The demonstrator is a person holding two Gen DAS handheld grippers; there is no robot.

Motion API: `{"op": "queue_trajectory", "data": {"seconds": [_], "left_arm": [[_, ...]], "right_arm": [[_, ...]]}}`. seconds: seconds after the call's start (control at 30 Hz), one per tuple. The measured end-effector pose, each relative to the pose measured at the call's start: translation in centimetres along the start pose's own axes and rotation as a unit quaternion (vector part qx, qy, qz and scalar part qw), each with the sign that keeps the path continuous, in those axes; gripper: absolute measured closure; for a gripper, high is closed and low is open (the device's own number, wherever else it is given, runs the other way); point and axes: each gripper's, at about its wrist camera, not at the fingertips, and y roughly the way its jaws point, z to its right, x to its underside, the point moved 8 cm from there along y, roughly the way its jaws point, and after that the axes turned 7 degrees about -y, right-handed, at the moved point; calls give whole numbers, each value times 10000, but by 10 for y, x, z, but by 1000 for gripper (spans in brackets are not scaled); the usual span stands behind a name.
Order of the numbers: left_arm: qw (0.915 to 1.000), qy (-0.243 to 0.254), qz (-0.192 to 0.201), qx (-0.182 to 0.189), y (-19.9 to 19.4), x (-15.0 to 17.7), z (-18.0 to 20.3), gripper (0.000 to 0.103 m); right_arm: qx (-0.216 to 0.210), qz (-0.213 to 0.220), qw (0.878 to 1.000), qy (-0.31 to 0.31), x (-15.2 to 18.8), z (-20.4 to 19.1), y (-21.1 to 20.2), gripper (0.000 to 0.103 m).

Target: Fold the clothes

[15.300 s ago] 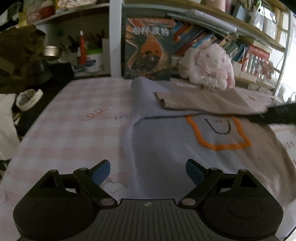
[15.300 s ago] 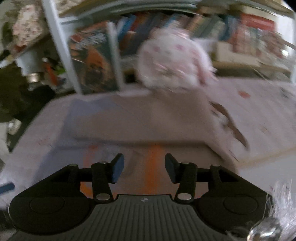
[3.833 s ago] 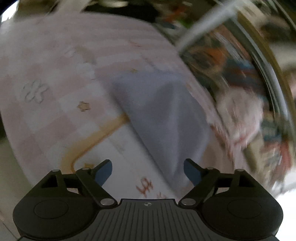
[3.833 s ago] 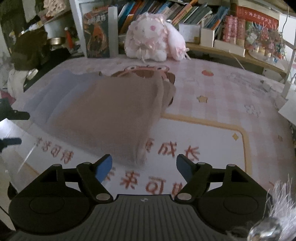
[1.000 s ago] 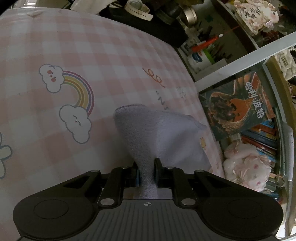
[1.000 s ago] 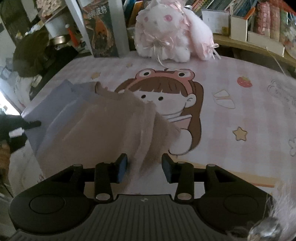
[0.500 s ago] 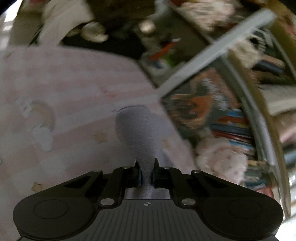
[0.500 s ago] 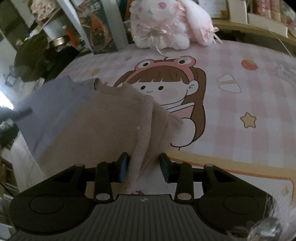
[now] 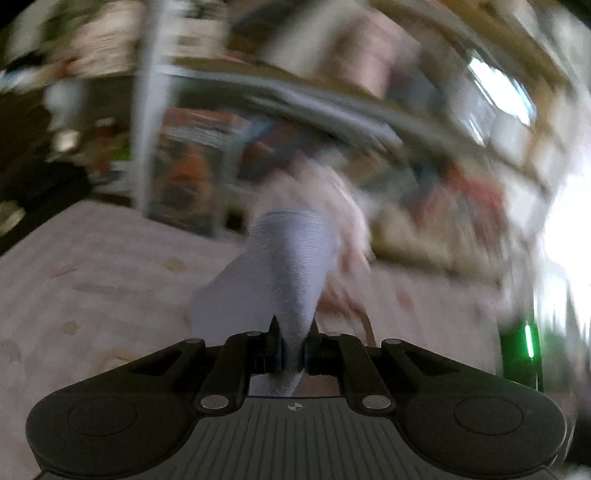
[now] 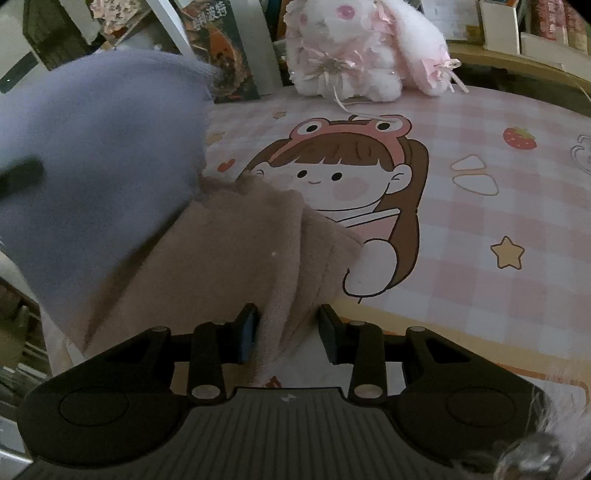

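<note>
Garment (image 10: 122,192) – soft, light knit, lilac and beige – hangs lifted over the near left of the tabletop (image 10: 480,221); left claw (image 9: 293,345) pinches a lilac corner, right claw (image 10: 288,334) bunched beige (gathered edges grip best)

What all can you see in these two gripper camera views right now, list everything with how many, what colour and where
garment: one, lavender and tan, lifted at the left of the right wrist view, pinched at both ends
plush rabbit: one, white and pink, at the far edge of the mat against the shelf
mat: one, pink checked with a cartoon girl, star and strawberry, covering the surface
orange-cover book: one, dark with orange art, upright left of the rabbit
bookshelf: one, behind the mat; contents too blurred to count
left gripper: black, shut on the lavender end
right gripper: black, blue pads, closed on the tan fold
</note>
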Motion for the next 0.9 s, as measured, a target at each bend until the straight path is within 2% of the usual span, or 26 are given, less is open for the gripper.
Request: {"op": "queue_trajectory", "data": {"seconds": [0.03, 0.07, 0.1, 0.13, 0.17, 0.2, 0.23, 0.27, 0.3, 0.37, 0.5, 0.57, 0.6, 0.73, 0.83, 0.9], "left_arm": [[9986, 474, -194, -124, 6, 16, 13, 92], [9935, 1027, -376, -325, 13, 35, 23, 86], [9845, 1577, -557, -524, 20, 53, 34, 86], [9718, 2120, -736, -722, 26, 71, 44, 85], [9609, 2502, -830, -846, 30, 84, 51, 79], [9537, 2739, -848, -903, 33, 93, 55, 70], [9460, 2974, -864, -960, 35, 102, 59, 66], [9376, 3208, -881, -1016, 37, 110, 63, 65], [9356, 3256, -890, -1037, 38, 114, 64, 64], [9465, 2945, -907, -963, 34, 110, 59, 63], [9757, 1938, -930, -425, 18, 90, 54, 60], [9856, 1419, -912, -145, 6, 82, 49, 56], [9893, 1174, -868, -68, 0, 78, 45, 54], [9985, 111, -508, 149, -25, 58, 20, 52], [9973, -715, -103, 142, -32, 41, -12, 52], [9957, -928, 32, -22, -24, 32, -28, 53]], "right_arm": [[-27, 2, 10000, -3, 0, 0, 0, 69], [-53, 5, 10000, -3, 0, 1, 0, 69], [-72, 8, 10000, -2, 0, 1, 0, 69], [-88, 11, 10000, -1, 0, 2, -1, 69], [-105, 22, 9999, 38, 0, 2, -1, 69], [-123, 36, 9999, 86, 0, 3, -1, 69], [-140, 50, 9998, 133, 1, 4, -2, 69], [-158, 64, 9997, 181, 1, 5, -2, 69], [-175, 78, 9996, 228, 1, 6, -3, 69], [-210, 106, 9992, 324, 1, 8, -4, 70], [-279, 161, 9982, 514, 2, 12, -6, 70], [-269, 233, 9975, 615, 3, 14, -10, 62], [-232, 301, 9970, 670, 3, 16, -15, 62], [-159, 581, 9940, 911, 6, 24, -36, 60], [-262, 779, 9901, 1136, 7, 26, -52, 59], [-460, 880, 9861, 1333, 7, 23, -60, 57]]}}
